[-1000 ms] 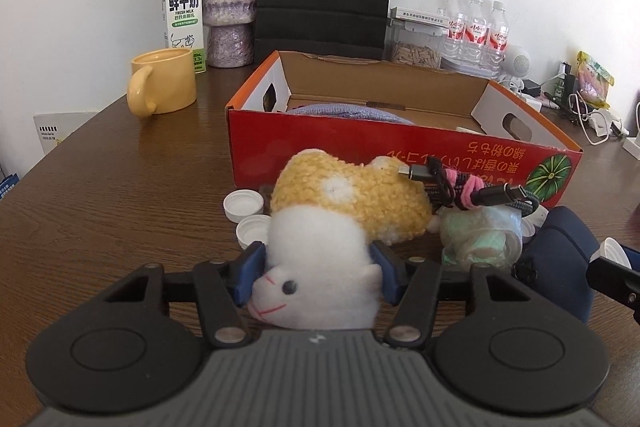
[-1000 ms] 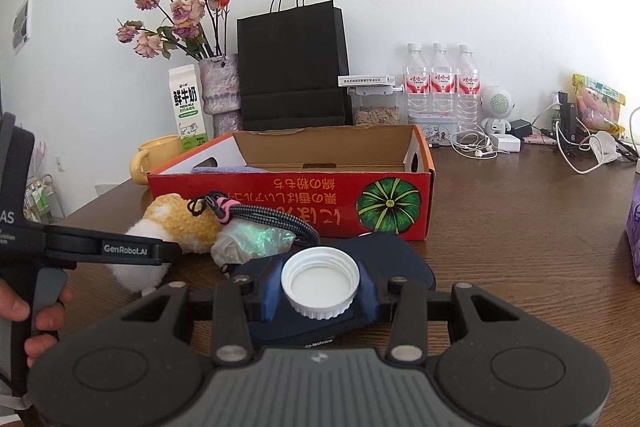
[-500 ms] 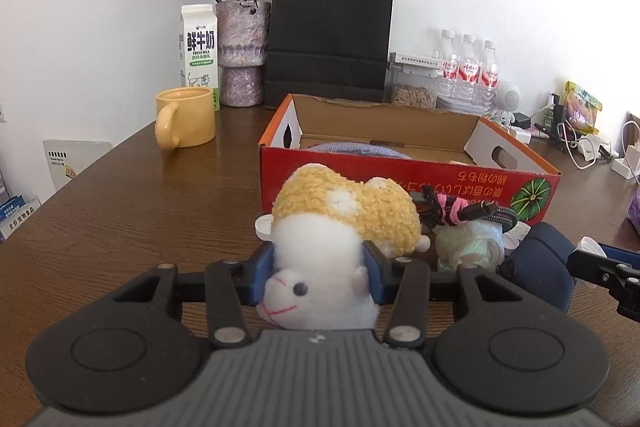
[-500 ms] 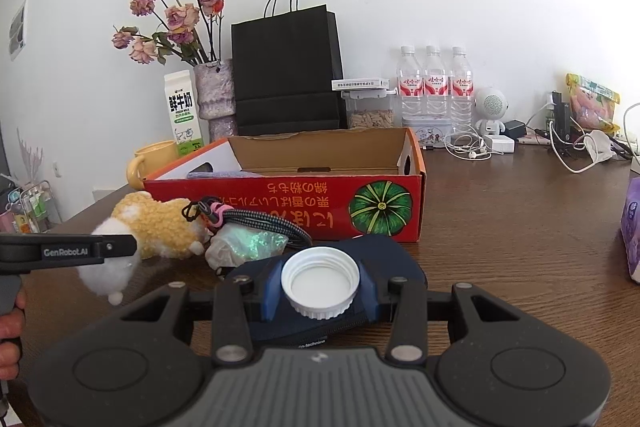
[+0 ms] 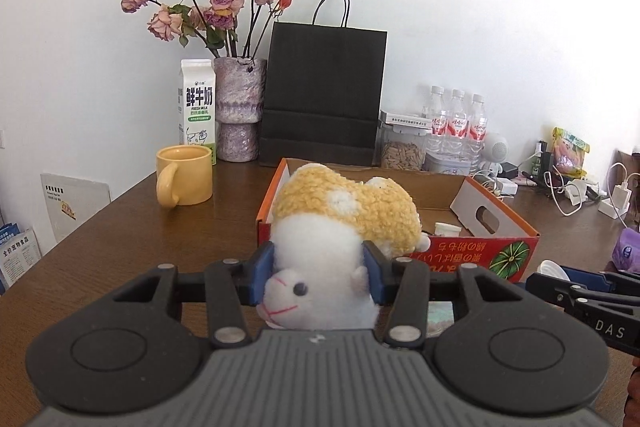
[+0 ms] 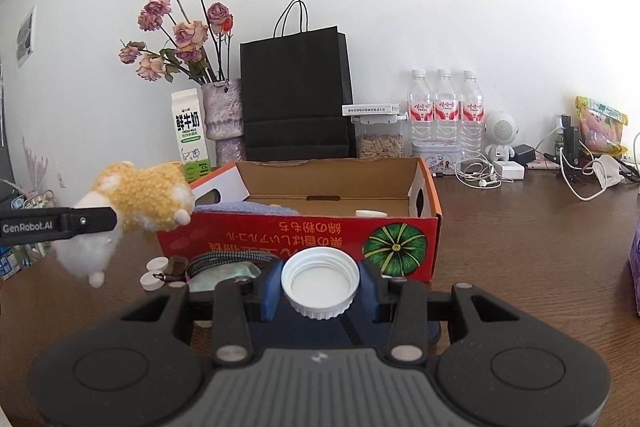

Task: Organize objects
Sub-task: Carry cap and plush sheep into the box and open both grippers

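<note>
My left gripper [image 5: 318, 273] is shut on a yellow and white plush sheep [image 5: 344, 211] and holds it in the air in front of the red cardboard box [image 5: 476, 251]. The sheep also shows in the right wrist view [image 6: 140, 197], left of the box [image 6: 320, 231] and above the table. My right gripper [image 6: 319, 285] is shut on a white bottle cap [image 6: 320, 283], held above a dark blue pouch [image 6: 320, 323] near the box's front wall. The box is open and holds a bluish cloth [image 6: 244, 209] and a small white piece [image 6: 370, 213].
Two white caps [image 6: 154, 273], a braided cord [image 6: 228, 261] and a crumpled greenish bag [image 6: 220, 273] lie before the box. A yellow mug [image 5: 186, 175], milk carton [image 5: 197, 107], flower vase [image 5: 239, 111], black paper bag [image 5: 324, 95], water bottles [image 5: 456, 123] and cables [image 6: 480, 175] stand behind.
My left gripper has lifted the plush sheep off the table to about the box's rim height. My right gripper has risen with the white cap, off the blue pouch.
</note>
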{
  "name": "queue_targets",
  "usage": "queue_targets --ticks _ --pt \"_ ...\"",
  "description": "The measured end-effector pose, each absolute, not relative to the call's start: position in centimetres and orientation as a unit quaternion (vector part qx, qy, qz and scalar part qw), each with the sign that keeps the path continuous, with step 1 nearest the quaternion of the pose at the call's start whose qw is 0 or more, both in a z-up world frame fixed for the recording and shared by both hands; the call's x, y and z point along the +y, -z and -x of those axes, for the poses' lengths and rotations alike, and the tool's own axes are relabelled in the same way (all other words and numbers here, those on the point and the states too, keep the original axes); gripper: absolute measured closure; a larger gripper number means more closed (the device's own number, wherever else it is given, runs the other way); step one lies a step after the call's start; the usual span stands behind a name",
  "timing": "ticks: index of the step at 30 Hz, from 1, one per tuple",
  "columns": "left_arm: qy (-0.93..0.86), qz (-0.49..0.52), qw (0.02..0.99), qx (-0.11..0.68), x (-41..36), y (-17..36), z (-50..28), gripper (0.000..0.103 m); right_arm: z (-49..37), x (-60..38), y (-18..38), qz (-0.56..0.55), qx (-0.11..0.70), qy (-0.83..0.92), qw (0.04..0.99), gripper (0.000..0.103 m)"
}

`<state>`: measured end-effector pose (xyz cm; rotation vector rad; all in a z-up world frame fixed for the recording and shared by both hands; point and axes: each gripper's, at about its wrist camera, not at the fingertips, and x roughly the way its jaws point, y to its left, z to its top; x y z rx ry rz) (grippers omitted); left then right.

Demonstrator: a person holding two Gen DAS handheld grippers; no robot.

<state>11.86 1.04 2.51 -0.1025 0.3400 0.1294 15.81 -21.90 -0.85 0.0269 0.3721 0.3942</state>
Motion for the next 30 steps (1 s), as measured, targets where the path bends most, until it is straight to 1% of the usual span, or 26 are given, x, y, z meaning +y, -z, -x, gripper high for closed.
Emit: queue_targets --ticks 19,26,30 --pt "-0.039 0.04 0.99 0.129 -1.2 -5.3 -18.8 0.055 -23.8 -18.4 -3.2 -0.01 0.138 -0.201 0.97 0.064" --pt "-0.04 0.04 0.989 0.135 -1.2 -5.5 -23.2 0.055 -28.0 -17.4 -3.2 -0.008 0.142 -0.197 0.97 0.064" --pt "-0.035 0.048 0.986 0.155 -1.1 -5.1 -26.3 0.055 -30.7 -17.2 -2.7 -0.006 0.144 -0.19 0.971 0.064"
